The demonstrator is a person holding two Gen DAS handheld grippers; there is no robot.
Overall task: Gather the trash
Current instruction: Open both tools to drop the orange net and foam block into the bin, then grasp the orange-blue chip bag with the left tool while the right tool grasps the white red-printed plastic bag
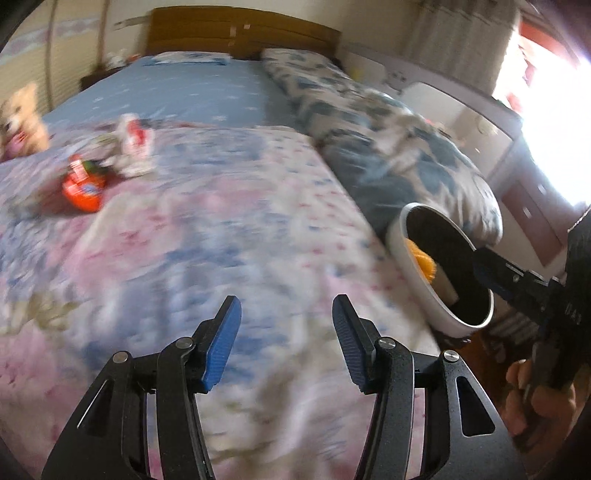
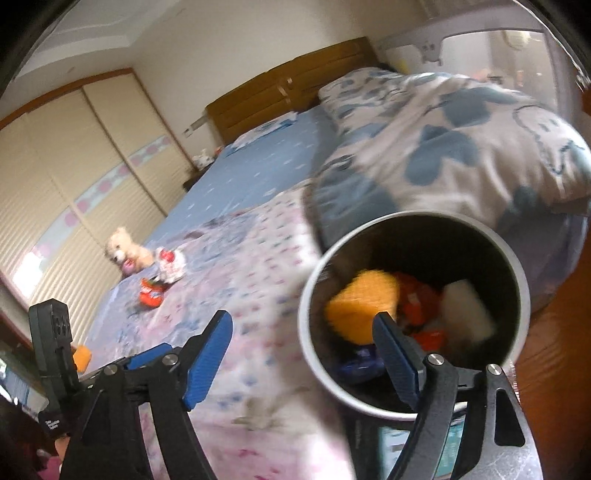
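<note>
Both hand-held grippers are seen over a bed (image 1: 229,221) covered with a pink and blue flowered sheet. The left hand-held gripper (image 1: 286,343) is held with its blue pads spread and nothing between them; only blurred sheet lies ahead of it. Far ahead and to its left, an orange-red wrapper (image 1: 83,188) and a crumpled white and red wrapper (image 1: 133,146) lie close together on the sheet, with a cream plush dog (image 1: 22,118) further left near the bed's edge. To its right a folded quilt (image 1: 388,147) with blue blotches runs along the bed, and a white bin (image 1: 410,277) with a black inside is seen against the quilt's near end. The right hand-held gripper (image 2: 303,354) is also spread wide and empty; its right finger crosses in front of the bin's mouth (image 2: 314,325), its left finger is over the sheet. Inside the bin an orange-yellow sponge-like piece (image 2: 360,306), orange-red wrappers (image 2: 421,299), a white lump (image 2: 467,310) and something dark blue (image 2: 360,363) can be made out, all blurred. No object lies between either gripper and the wrappers still on the bed. A wooden headboard (image 1: 240,33) closes the far end.
</note>
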